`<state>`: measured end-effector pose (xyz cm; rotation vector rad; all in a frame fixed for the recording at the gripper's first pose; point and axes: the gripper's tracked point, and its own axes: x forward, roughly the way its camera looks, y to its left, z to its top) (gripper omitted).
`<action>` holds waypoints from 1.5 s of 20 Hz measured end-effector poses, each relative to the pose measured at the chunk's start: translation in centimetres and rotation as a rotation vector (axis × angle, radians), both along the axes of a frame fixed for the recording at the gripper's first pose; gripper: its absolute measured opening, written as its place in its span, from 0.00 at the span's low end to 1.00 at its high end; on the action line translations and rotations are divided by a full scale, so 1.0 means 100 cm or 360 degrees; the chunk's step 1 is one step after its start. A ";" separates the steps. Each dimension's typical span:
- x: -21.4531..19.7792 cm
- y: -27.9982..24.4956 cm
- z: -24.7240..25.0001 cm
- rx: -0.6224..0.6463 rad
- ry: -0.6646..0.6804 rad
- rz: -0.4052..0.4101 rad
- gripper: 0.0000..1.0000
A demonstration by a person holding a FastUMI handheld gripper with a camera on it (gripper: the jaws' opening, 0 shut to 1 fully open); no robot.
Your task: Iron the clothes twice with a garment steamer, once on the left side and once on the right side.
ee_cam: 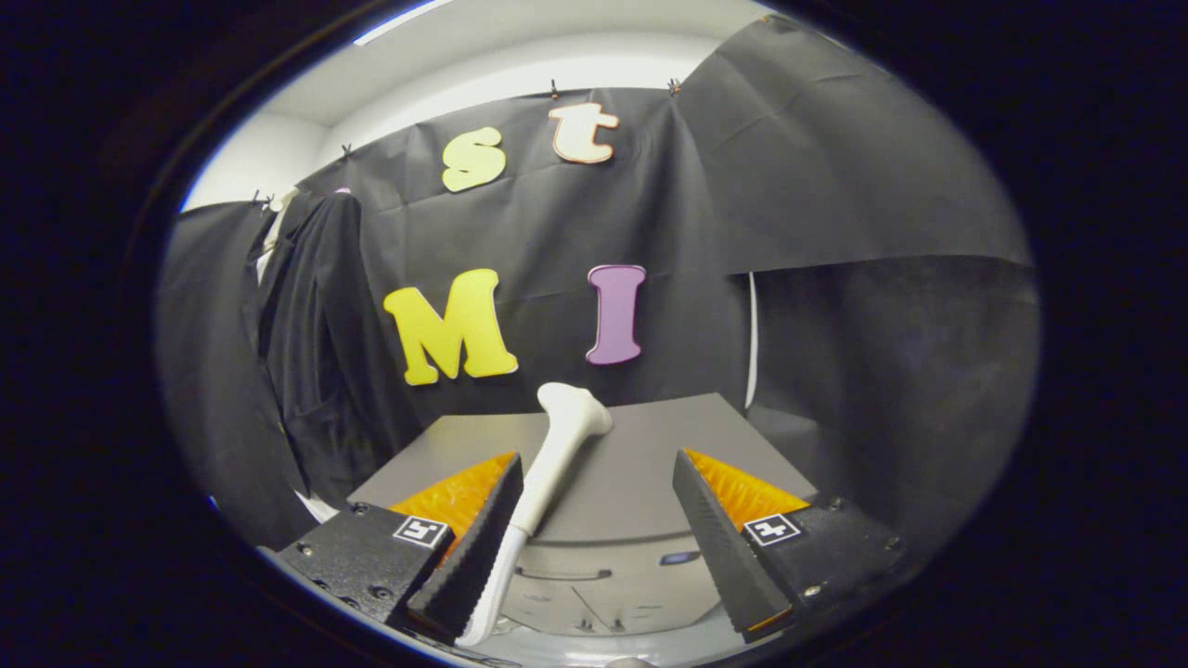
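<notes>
A white garment steamer (557, 445) rises at a tilt from low between my fingers, its flared head leaning away over the grey table (650, 445). Its handle runs right beside the left finger (478, 547); the right finger (719, 547) stands well apart from it. My gripper (594, 473) is open, with a wide gap between the jaws. A dark garment (311, 343) hangs on the booth wall, beyond the table and off to the left of the left finger.
A grey-white base unit (603, 580) with a small blue button lies under the fingers at the table's near edge. Black cloth walls close in behind the table and on both sides.
</notes>
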<state>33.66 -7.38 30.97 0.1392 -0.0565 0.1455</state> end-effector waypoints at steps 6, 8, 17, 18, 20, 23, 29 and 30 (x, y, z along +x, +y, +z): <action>0.097 0.033 -0.004 0.0027 0.0173 0.0191 0.95; 0.125 0.039 -0.012 0.0034 0.0251 0.0220 0.90; 0.181 0.052 -0.047 0.0169 0.0536 0.0282 0.71; 0.181 0.051 -0.048 0.0186 0.0549 0.0274 0.70; 0.179 0.053 -0.050 0.0227 0.0582 0.0287 0.67; 0.181 0.059 -0.048 0.0375 0.0655 0.0342 0.57; 0.167 0.064 -0.036 0.0468 0.0656 0.0340 0.43; 0.163 0.066 -0.031 0.0453 0.0631 0.0333 0.42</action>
